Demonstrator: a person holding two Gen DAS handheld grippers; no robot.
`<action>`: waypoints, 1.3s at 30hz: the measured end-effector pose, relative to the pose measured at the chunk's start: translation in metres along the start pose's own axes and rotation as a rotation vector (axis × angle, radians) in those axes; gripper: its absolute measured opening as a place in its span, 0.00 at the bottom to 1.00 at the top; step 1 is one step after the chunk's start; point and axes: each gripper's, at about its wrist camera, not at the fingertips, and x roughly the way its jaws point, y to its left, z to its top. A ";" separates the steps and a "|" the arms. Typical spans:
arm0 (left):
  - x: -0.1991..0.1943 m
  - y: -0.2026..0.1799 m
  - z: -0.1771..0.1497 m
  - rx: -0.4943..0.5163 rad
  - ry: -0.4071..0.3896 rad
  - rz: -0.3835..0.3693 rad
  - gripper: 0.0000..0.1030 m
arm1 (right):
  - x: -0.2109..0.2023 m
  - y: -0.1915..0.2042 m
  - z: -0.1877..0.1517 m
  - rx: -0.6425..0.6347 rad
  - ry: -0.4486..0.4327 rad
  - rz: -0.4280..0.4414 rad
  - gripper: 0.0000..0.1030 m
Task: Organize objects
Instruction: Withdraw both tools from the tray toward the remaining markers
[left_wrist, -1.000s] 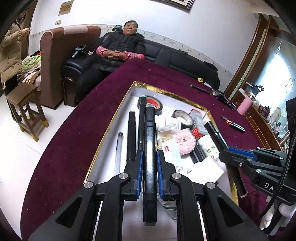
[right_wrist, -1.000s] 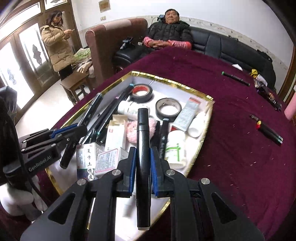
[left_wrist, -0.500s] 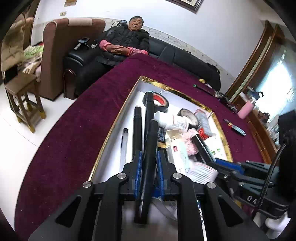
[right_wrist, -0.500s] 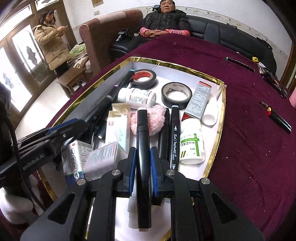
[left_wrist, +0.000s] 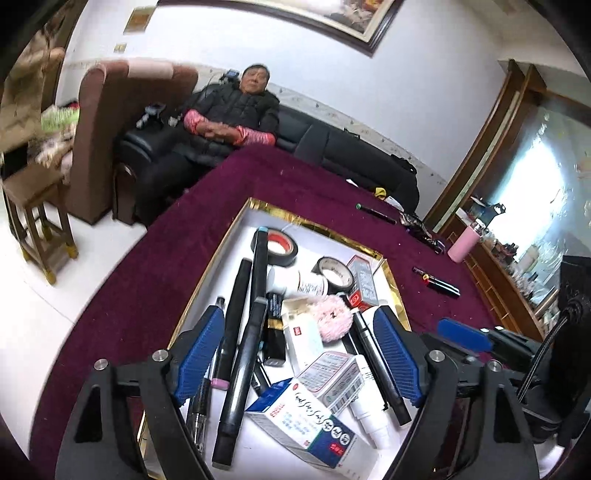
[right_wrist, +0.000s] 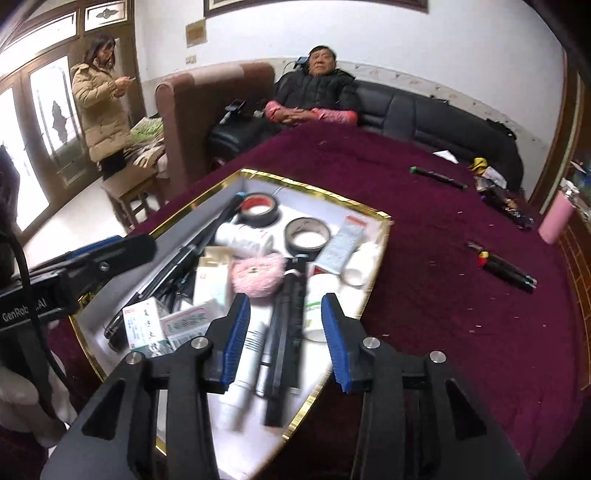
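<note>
Maroon table (left_wrist: 122, 295); gold-rimmed tray (left_wrist: 229, 236) crowded, markers (left_wrist: 242, 369) loose.

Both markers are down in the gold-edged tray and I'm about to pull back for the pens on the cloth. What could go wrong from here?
1. The left gripper, jaws just opened, straddles the released marker, which leans on the blue and white box; retreating low could drag or roll it.
2. The right gripper, also just opened, flanks its marker near the tray edge; a nudge might tip it out.
3. The grippers sit close; they may collide.
</note>
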 end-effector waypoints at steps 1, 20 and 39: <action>-0.002 -0.006 0.001 0.022 -0.008 0.019 0.76 | -0.004 -0.004 -0.001 0.004 -0.009 -0.010 0.38; 0.006 -0.154 -0.014 0.283 0.012 -0.025 0.91 | -0.082 -0.131 -0.054 0.161 -0.118 -0.262 0.54; 0.077 -0.251 -0.045 0.385 0.178 -0.095 0.91 | -0.088 -0.233 -0.083 0.264 -0.064 -0.394 0.58</action>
